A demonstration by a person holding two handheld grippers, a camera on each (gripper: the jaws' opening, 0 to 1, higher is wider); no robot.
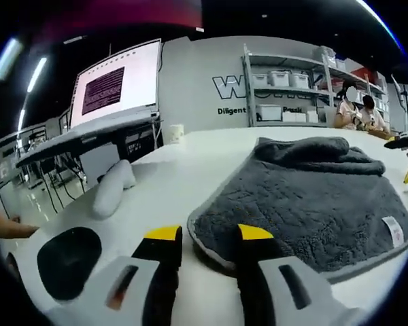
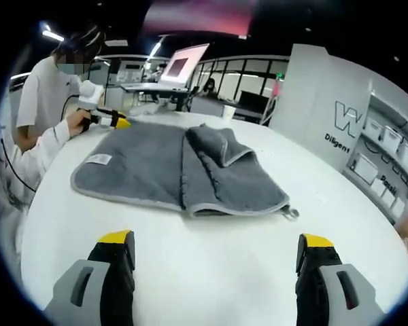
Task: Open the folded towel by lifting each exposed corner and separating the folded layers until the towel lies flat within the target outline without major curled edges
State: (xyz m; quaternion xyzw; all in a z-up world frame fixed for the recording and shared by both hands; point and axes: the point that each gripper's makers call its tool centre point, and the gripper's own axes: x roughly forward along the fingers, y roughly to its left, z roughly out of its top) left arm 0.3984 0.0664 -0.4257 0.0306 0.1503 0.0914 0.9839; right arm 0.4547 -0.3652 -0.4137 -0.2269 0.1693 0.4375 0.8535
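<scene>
Towel, grey and partly unfolded, is seen lying on the white round surface, with one layer still doubled over and bunched along its middle and a pale edging running round its border. In the right gripper view, the right gripper is held low over the near part of the surface, its yellow-tipped fingers spread wide apart with nothing between them; the towel lies beyond them, well apart from both tips, and a small loop tag is seen at its near right corner. A white label is sewn near the towel's left edge. At the far left of that view the left gripper is held by a person's hand just beside the towel's far left corner. In the left gripper view, the left gripper is seen with its fingers parted, released, the near rounded corner of the towel lying just ahead of and between the tips, with the right tip at the towel's edge; whether it touches cannot be told. A black round pad and a white rolled object rest on the surface to the left of the towel.
</scene>
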